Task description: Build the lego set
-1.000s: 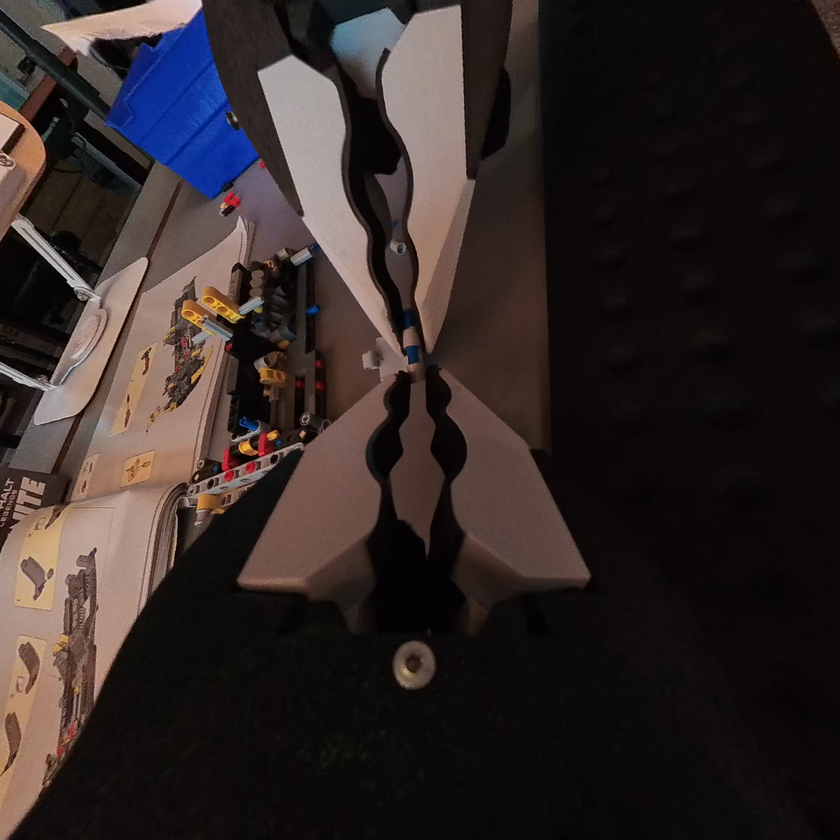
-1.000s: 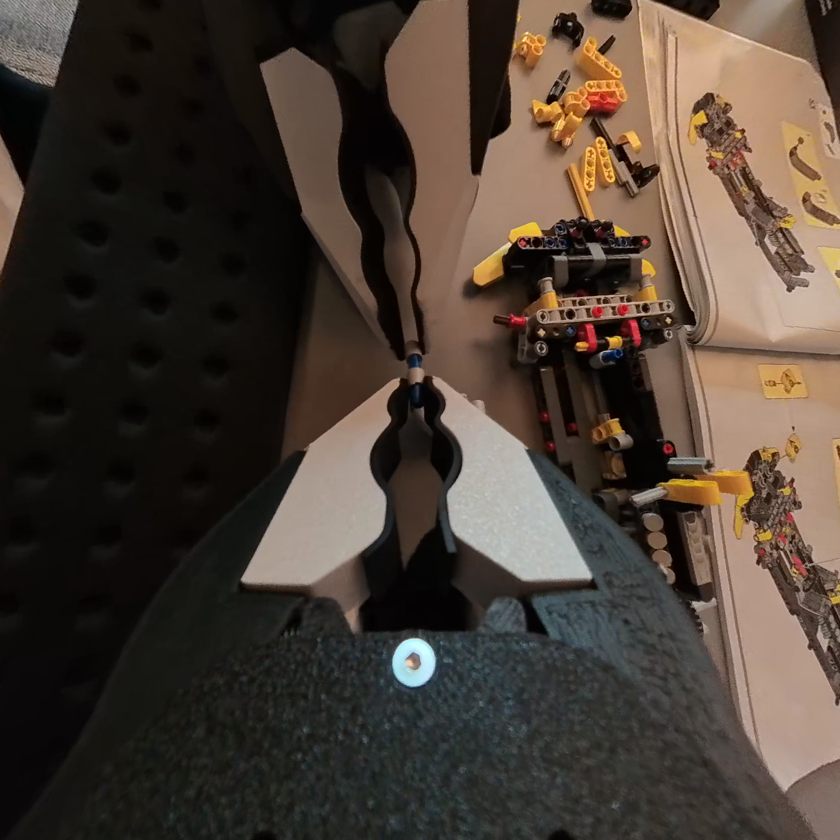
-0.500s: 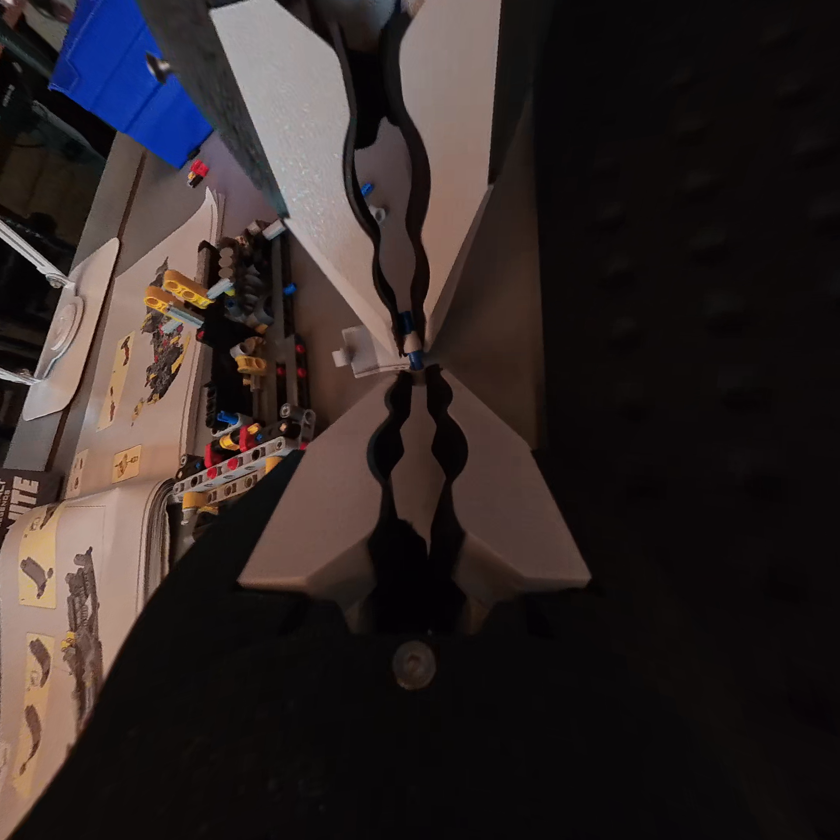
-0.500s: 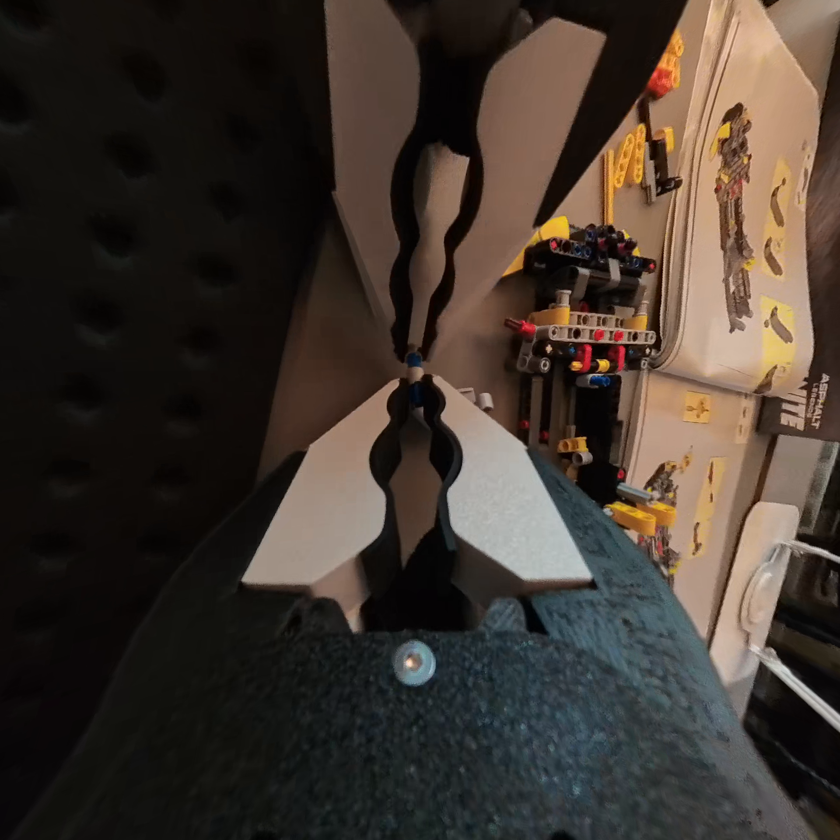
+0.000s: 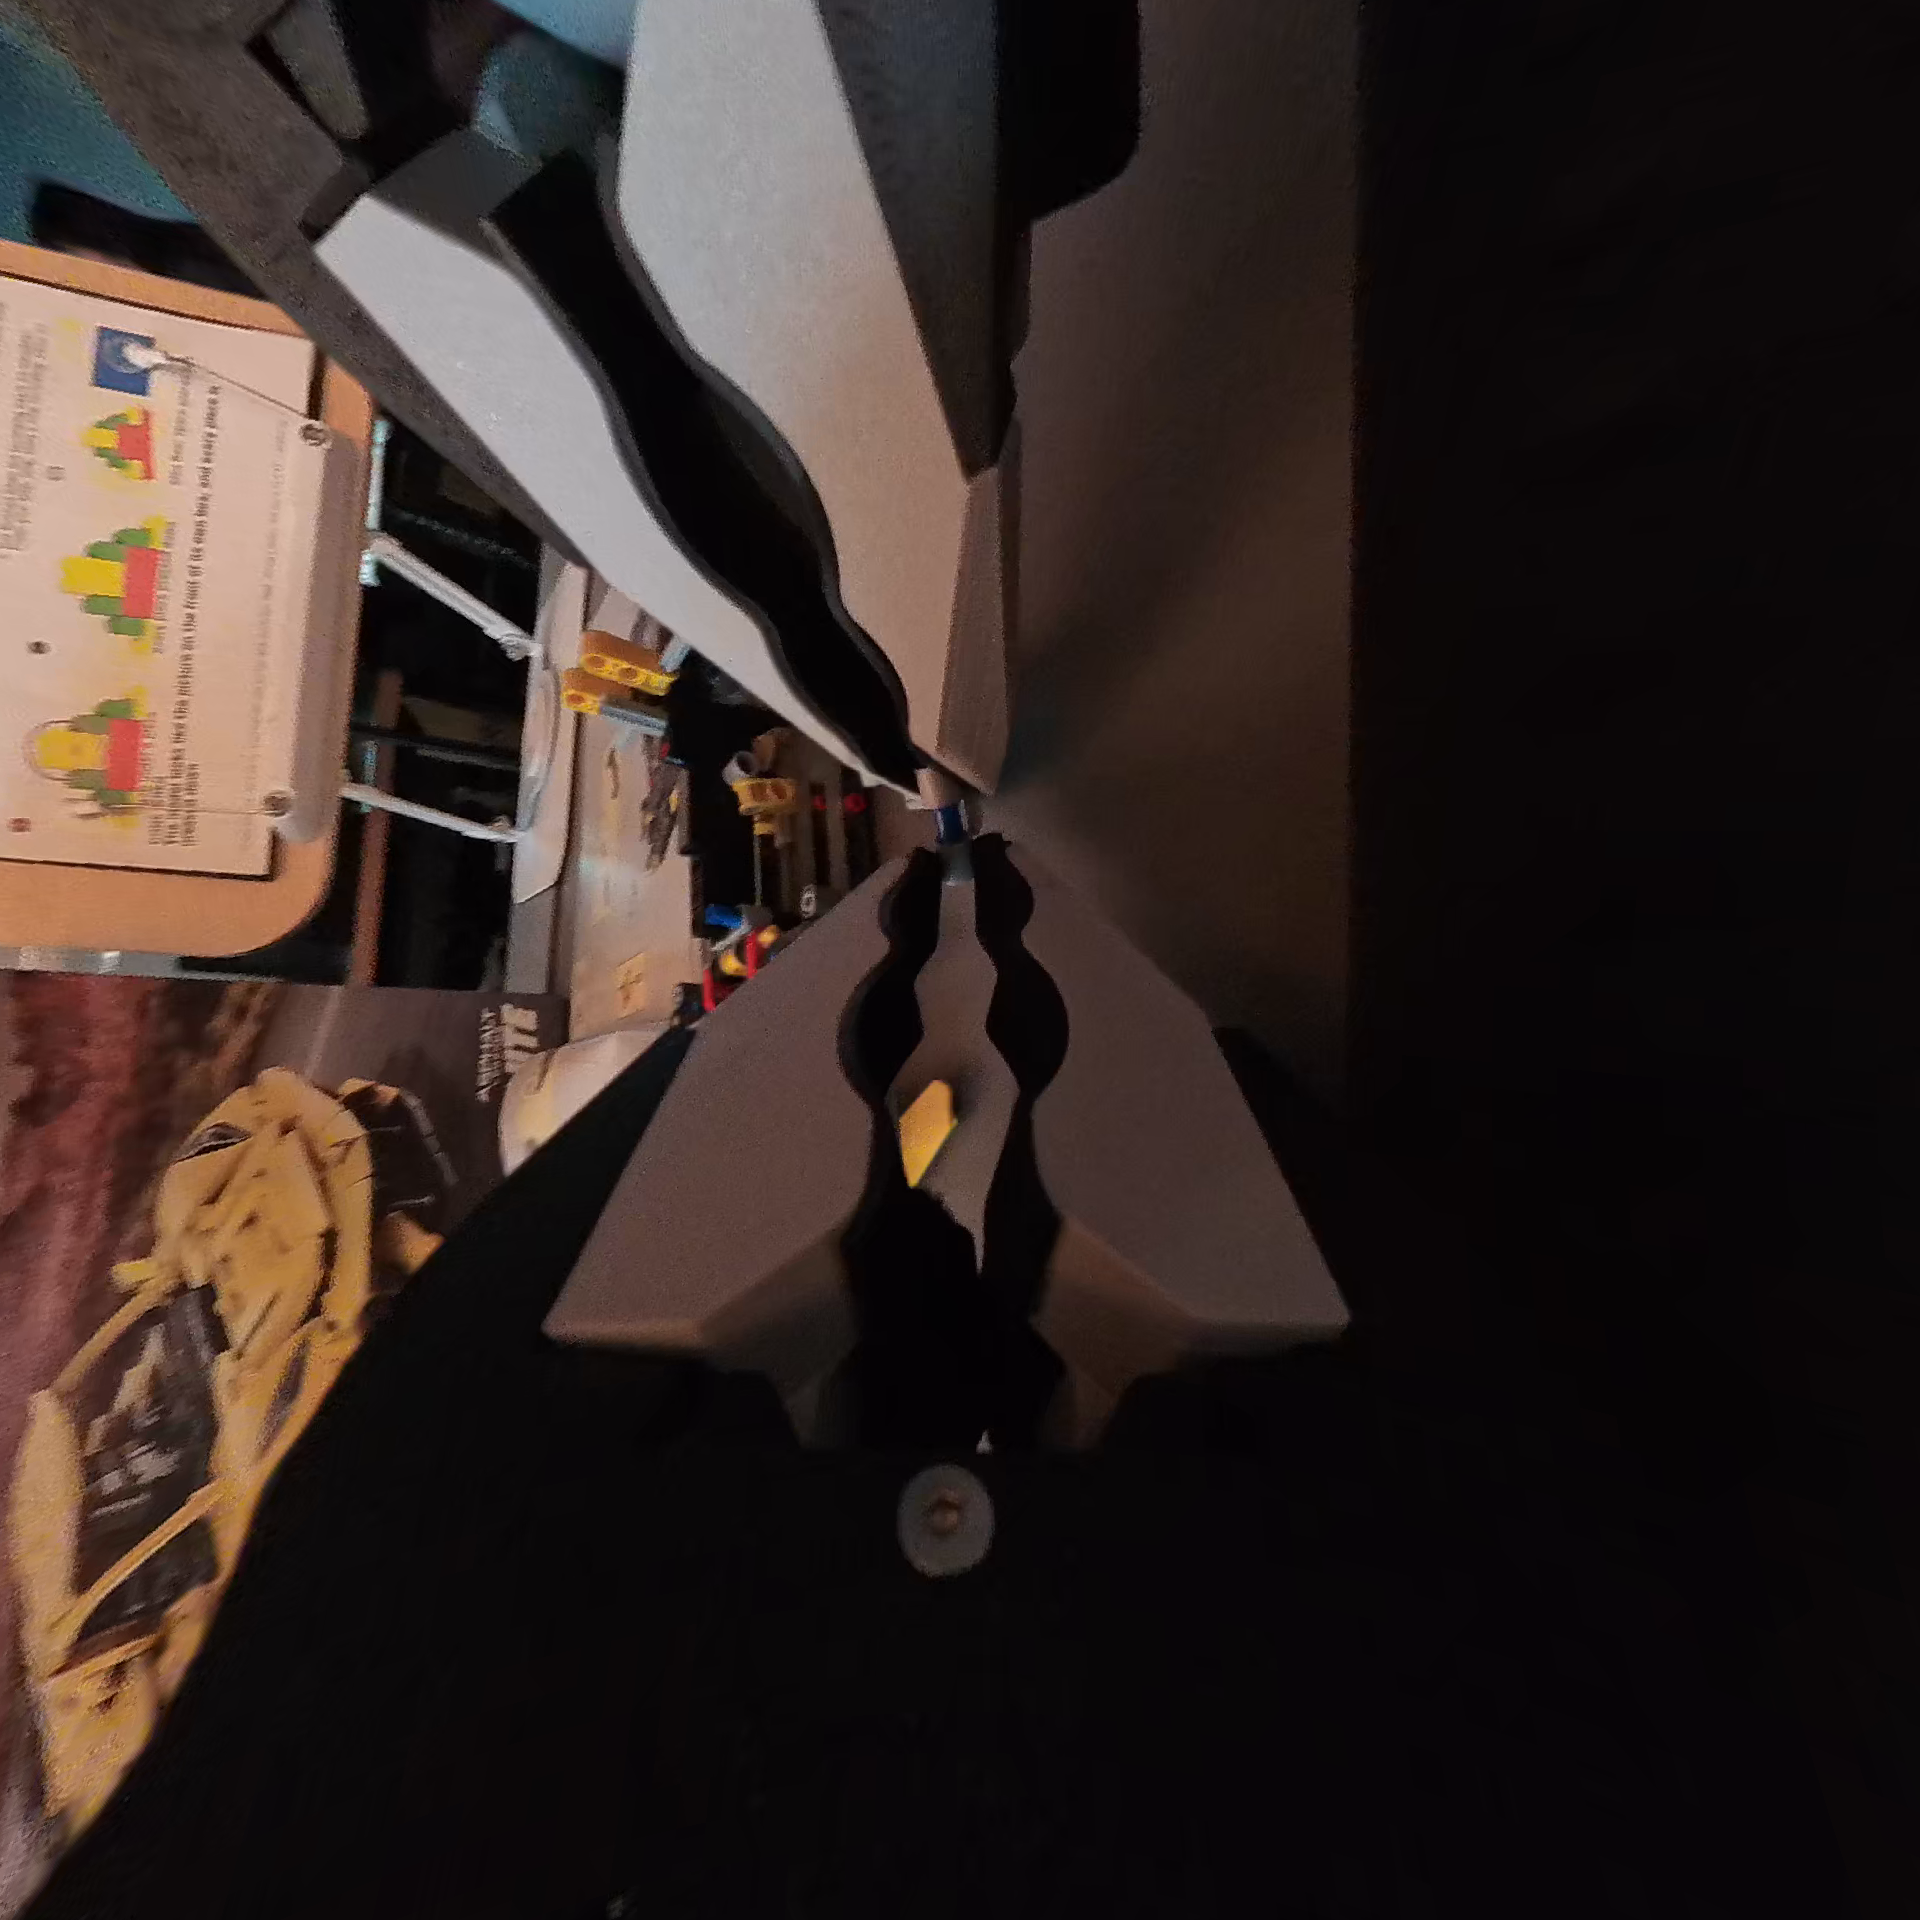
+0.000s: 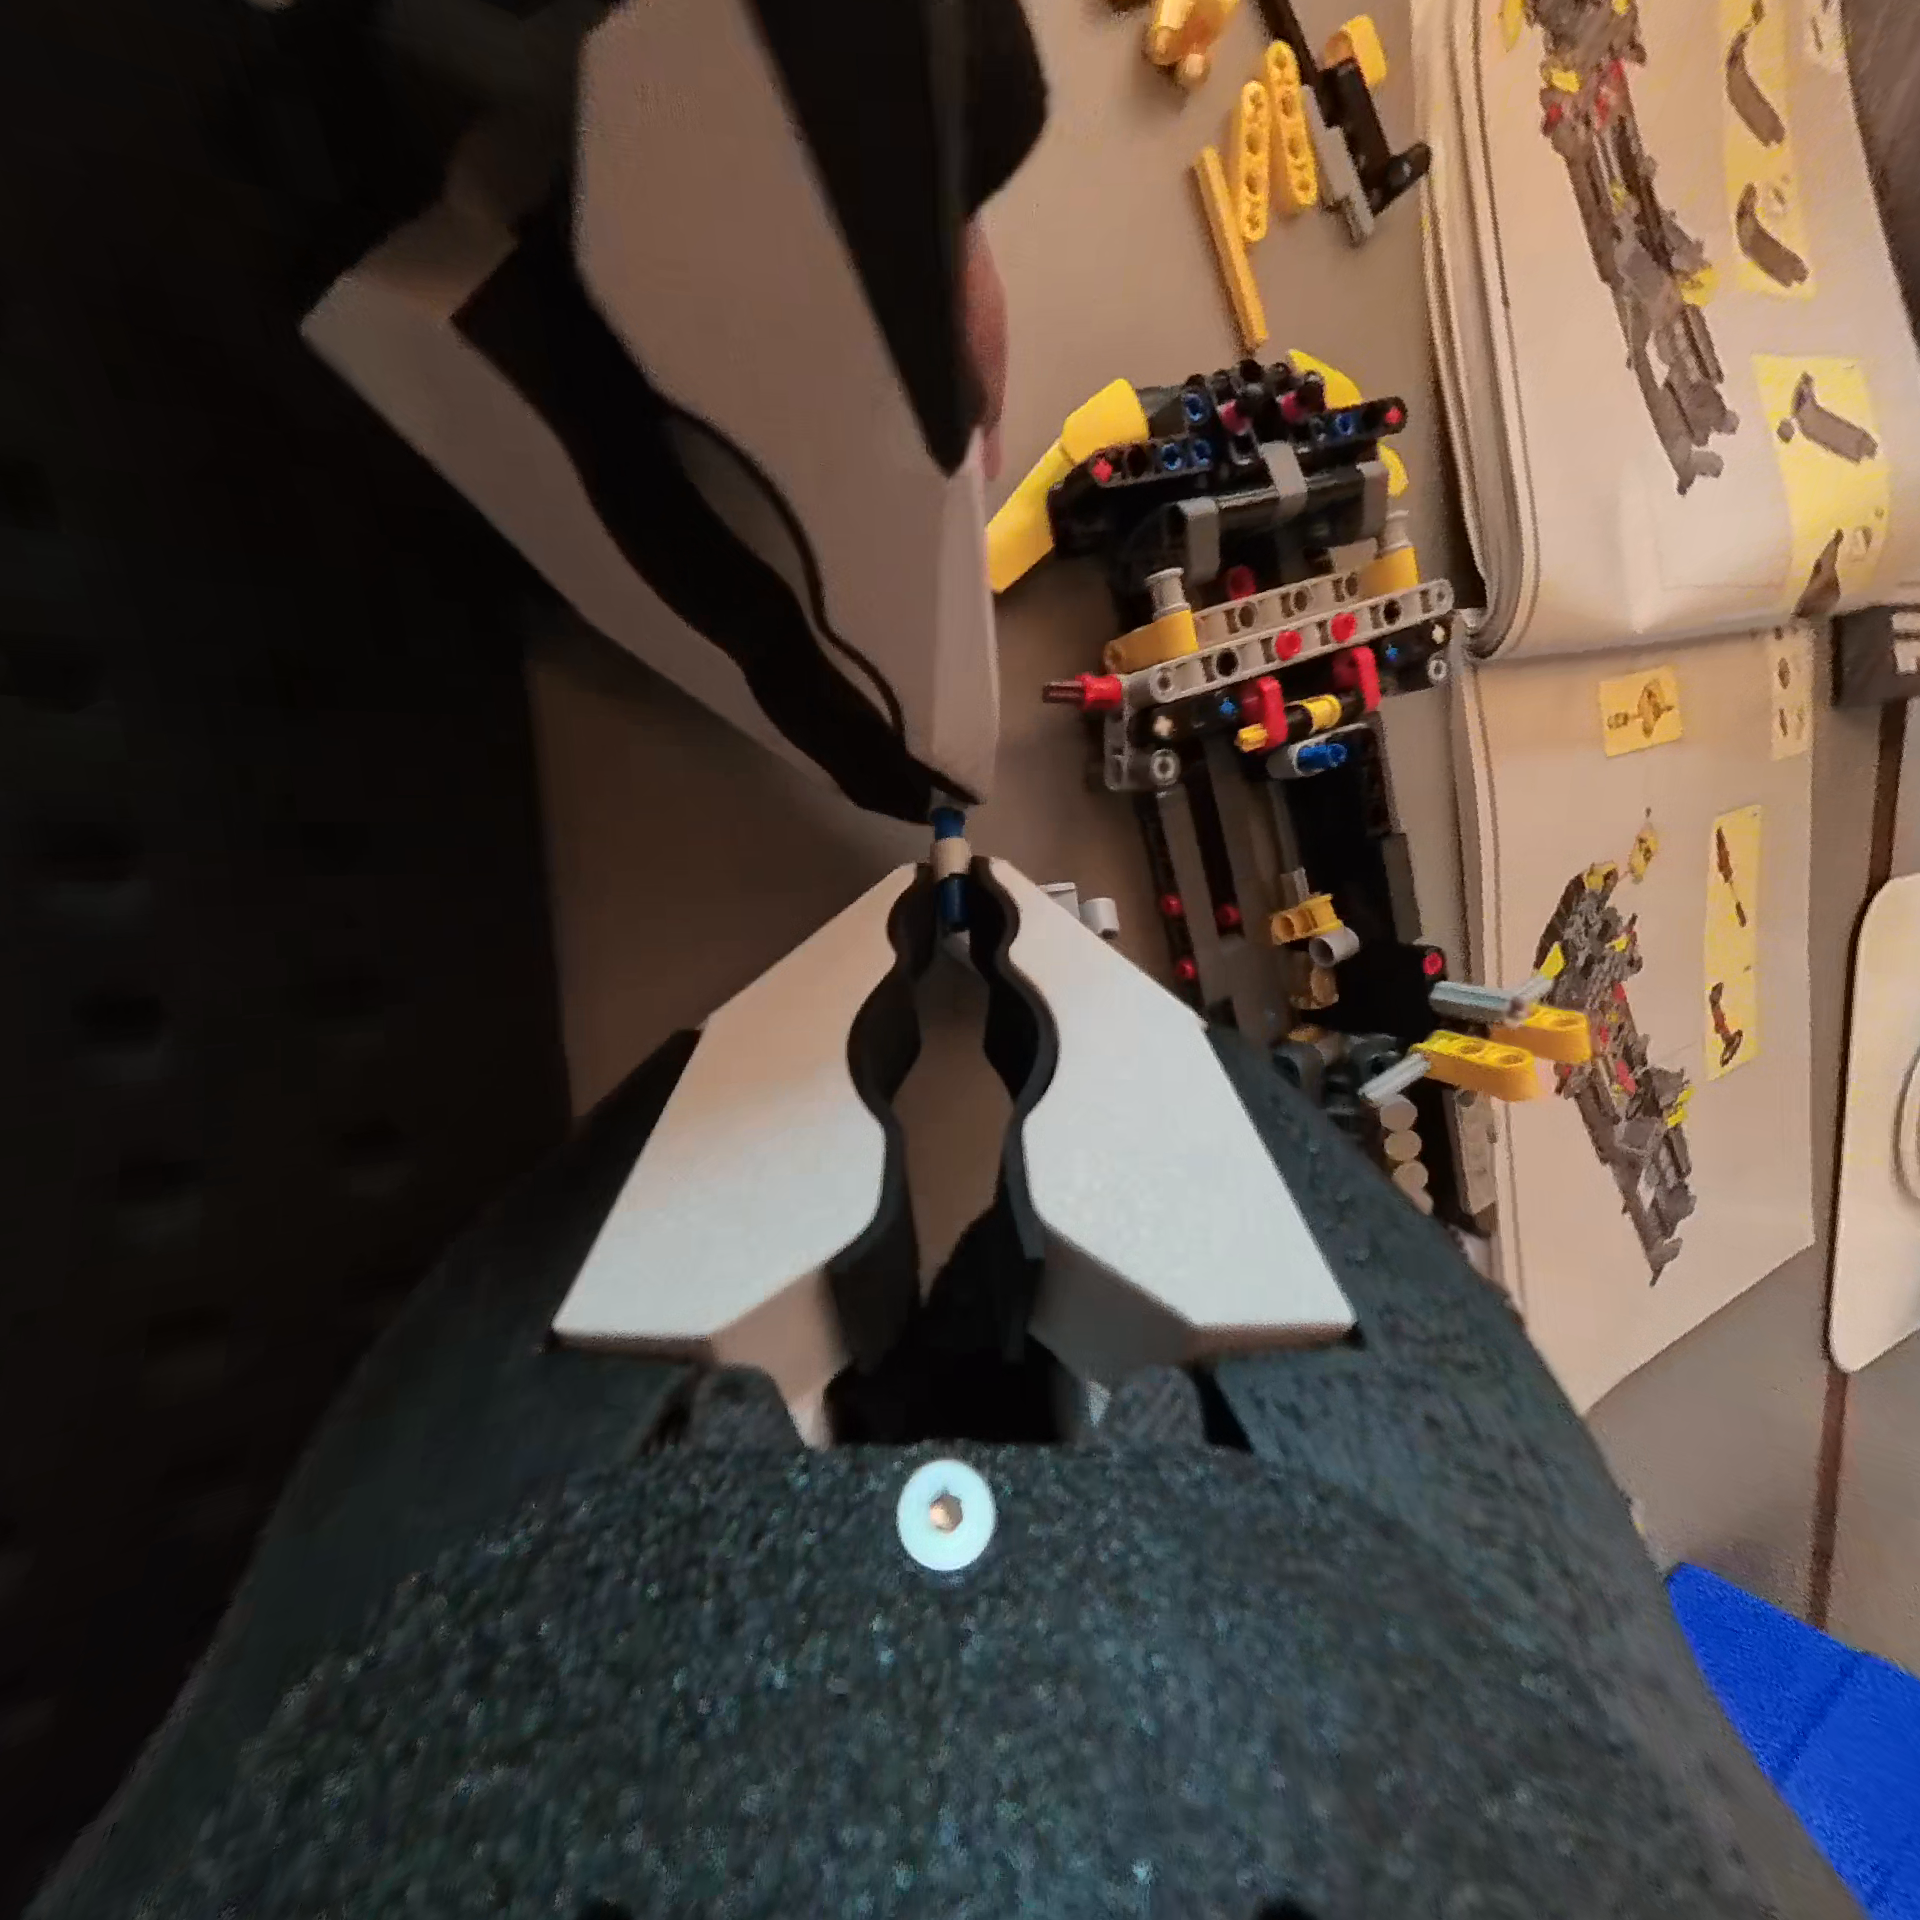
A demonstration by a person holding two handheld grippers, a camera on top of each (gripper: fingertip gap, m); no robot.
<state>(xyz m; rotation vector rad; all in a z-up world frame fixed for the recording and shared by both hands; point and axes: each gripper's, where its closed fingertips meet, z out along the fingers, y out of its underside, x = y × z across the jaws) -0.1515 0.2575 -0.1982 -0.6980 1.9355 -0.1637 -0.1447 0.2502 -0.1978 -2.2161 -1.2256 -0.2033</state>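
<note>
Item: small blue-and-grey pin piece (image 6: 948, 858), held in the air beside the part-built model (image 6: 1262, 665) on the table. Right gripper (image 6: 951, 883) nipped shut on one end; left gripper (image 5: 951, 868) clamped on the other. Step, apparently: pressing pin into sleeve. Next needs a straight, aligned push.

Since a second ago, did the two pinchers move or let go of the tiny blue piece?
Neither let go. The left gripper and right gripper still pinch the tiny blue and grey pin tip to tip, one at each end. Both have swung round together: the left view now shows the set's box and a picture stand. The half-built model and instruction booklet lie where they were.
</note>
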